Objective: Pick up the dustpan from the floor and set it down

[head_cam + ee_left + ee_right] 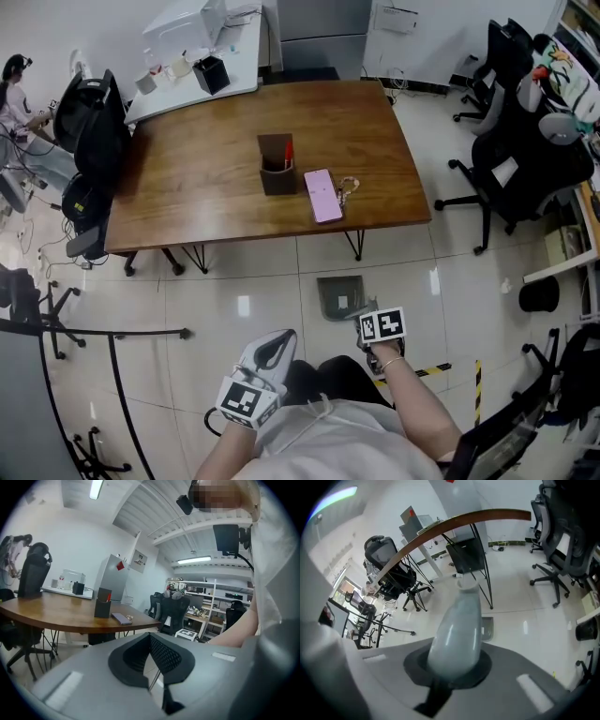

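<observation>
The grey dustpan (339, 292) lies on the white tile floor just in front of the wooden table (216, 178). My right gripper (368, 330) points steeply down at its near edge, marker cube on top. In the right gripper view the dustpan's pale grey handle (458, 630) runs out from between the jaws of the right gripper (454, 670), which is shut on it, and the pan (488, 629) shows beyond on the floor. My left gripper (276, 345) hangs lower left, near my knee, away from the dustpan. Its jaws (153, 666) are shut with nothing held.
On the table stand a dark pen holder (277, 165) and a pink phone (323, 195) with keys. Black office chairs (511, 150) stand at the right, another (89, 122) at the table's left end. Yellow-black tape (431, 371) marks the floor near my right arm.
</observation>
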A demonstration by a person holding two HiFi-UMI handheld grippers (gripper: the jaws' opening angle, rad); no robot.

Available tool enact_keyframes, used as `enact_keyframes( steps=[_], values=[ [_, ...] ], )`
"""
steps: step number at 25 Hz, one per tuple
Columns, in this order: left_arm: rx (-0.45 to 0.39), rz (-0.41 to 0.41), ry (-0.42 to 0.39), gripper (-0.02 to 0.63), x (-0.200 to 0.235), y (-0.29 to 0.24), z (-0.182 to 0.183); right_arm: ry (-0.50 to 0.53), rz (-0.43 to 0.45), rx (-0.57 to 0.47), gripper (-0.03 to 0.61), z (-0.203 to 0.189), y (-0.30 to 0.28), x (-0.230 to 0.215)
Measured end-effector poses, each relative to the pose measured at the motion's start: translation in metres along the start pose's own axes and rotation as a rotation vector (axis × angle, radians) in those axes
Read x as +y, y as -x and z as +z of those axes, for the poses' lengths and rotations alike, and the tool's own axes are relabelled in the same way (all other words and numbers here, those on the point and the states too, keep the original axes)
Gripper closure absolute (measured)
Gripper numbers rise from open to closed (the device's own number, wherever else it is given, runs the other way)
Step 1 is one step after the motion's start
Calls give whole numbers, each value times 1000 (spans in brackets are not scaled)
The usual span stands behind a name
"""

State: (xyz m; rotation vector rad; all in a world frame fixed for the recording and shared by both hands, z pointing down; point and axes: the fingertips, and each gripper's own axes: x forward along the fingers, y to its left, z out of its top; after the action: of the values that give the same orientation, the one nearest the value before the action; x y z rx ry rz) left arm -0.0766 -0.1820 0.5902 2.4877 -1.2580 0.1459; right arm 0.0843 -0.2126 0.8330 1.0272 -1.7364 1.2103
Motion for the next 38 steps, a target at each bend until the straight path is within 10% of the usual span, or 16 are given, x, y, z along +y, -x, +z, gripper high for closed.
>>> enact_keyframes(
  steps=[17,38],
  values=[
    [-18,-47,24,601,-40,82,83,42,105,-86,577,-31,175,105],
    [-149,99,-75,601,-196,200,63,220,245,-228,577,-151,301,132]
  ],
)
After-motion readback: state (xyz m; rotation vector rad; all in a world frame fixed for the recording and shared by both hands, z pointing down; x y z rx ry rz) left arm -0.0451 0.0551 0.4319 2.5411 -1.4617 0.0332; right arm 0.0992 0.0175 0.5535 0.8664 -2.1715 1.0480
